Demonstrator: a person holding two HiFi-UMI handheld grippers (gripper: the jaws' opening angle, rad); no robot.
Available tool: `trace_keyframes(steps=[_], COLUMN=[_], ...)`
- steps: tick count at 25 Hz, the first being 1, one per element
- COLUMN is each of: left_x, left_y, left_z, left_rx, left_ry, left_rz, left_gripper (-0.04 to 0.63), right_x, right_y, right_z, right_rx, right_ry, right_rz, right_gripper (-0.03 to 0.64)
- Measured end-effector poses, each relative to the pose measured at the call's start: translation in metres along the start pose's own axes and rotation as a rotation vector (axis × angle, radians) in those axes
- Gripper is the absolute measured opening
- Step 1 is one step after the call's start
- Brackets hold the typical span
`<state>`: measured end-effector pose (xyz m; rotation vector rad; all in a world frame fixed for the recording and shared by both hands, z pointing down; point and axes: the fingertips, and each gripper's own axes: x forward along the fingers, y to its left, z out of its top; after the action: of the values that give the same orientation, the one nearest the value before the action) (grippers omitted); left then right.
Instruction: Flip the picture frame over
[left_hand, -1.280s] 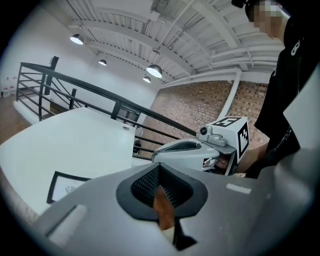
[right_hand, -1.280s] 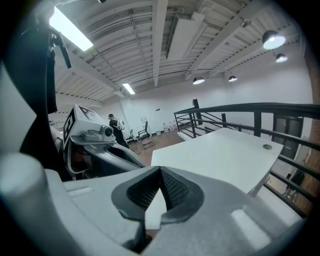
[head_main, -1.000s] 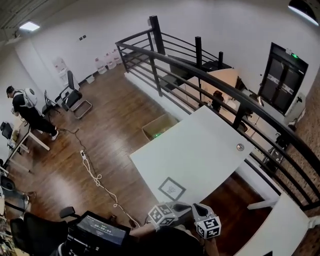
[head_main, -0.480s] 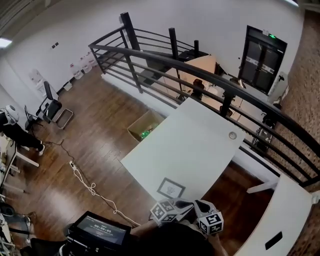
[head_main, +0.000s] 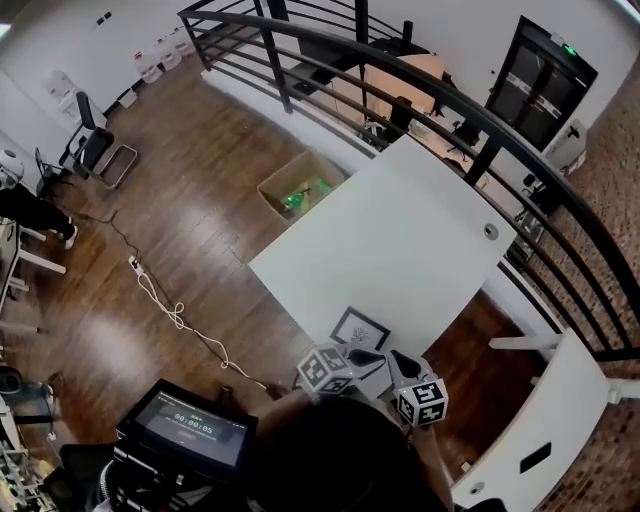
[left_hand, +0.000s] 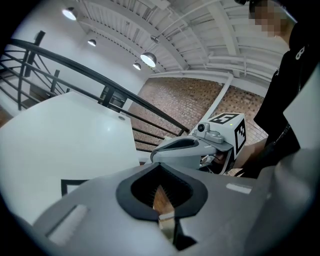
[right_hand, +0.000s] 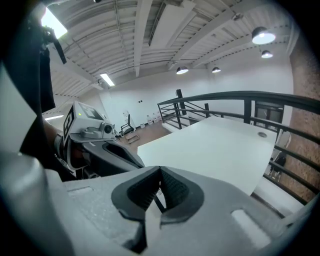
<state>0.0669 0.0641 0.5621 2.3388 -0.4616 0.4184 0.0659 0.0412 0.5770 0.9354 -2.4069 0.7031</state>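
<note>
The picture frame (head_main: 360, 328), a small dark-bordered rectangle with a pale picture, lies flat near the front edge of the white table (head_main: 400, 240). Just in front of it, close together, my left gripper (head_main: 370, 357) and right gripper (head_main: 399, 360) both stand shut with nothing in them. In the left gripper view the shut left gripper (left_hand: 160, 169) hides most of the frame, and only a dark corner of the picture frame (left_hand: 70, 185) shows at the left. In the right gripper view the right gripper (right_hand: 160, 172) points over the table (right_hand: 220, 145), jaws together.
A cable hole (head_main: 490, 231) sits near the table's far right corner. On the wooden floor to the left stand an open cardboard box (head_main: 300, 193) and a screen (head_main: 188, 430), with a power strip and cable (head_main: 160, 305) trailing there. A black railing (head_main: 470, 110) runs behind. Another white table (head_main: 540, 440) stands at the lower right.
The head view has tipped down and the table looks nearer. Both grippers have moved forward and down, closing on the frame's near edge. Their jaws stay together.
</note>
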Motion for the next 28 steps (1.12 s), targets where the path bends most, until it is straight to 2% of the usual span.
trace_keyframes(steps=[10,16,23,28], left_x=[-0.043,-0.065,-0.064,-0.065], left_y=[0.05,0.082,0.095,0.116], left_z=[-0.02,-0.026,-0.056,-0.081], left_rx=[-0.037,-0.049,-0.011,0.033], left_ry=[0.015,0.04,0.132,0.211], left_rz=[0.041,0.026,0.0,0.035], left_gripper=[0.012,0.014,0.012,0.012], right_x=[0.027,0.051,0.057,0.052], right_y=[-0.001,0.006,0.016,0.011], right_z=[-0.009,-0.023,-0.057,-0.083], right_rx=[0.051,0.086,0.102,0.126], right_ry=[0.063,0.121,0.187,0.224], right_rz=[-0.053,-0.083,-0.093,-0.128], right_gripper=[-0.008,-0.008,-0.008,-0.008])
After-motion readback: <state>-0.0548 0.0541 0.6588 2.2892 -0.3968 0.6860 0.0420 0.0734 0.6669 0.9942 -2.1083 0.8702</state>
